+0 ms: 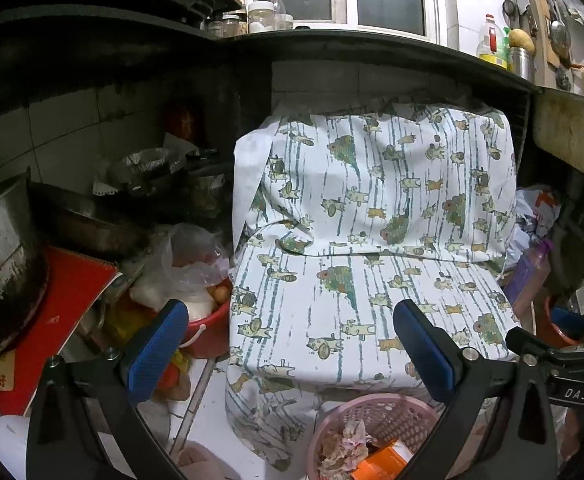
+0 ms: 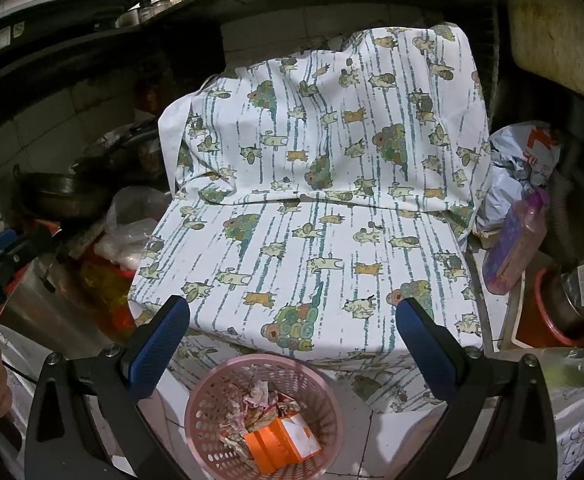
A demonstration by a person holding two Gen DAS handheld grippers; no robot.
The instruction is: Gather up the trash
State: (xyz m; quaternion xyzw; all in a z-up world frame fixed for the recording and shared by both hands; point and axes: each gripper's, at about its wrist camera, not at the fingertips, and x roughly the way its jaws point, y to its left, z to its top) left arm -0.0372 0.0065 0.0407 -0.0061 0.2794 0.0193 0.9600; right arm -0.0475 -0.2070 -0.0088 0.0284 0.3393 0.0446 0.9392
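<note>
A pink perforated trash basket (image 2: 204,412) stands on the white tiled floor below both grippers; its rim (image 1: 375,404) also shows in the left wrist view. Inside lie crumpled paper (image 2: 252,398) and an orange and white carton (image 2: 282,442). My right gripper (image 2: 292,336) hangs open above the basket with nothing between its blue pads. My left gripper (image 1: 292,344) is open too, up and to the left of the basket, and holds nothing.
A bulky object draped in cat-print cloth (image 2: 315,184) fills the space behind the basket under a dark counter (image 1: 371,48). Left of it are pots (image 1: 4,256), a red bucket (image 1: 208,336) and plastic bags. Right of it stand a purple bottle (image 2: 515,244) and a bag.
</note>
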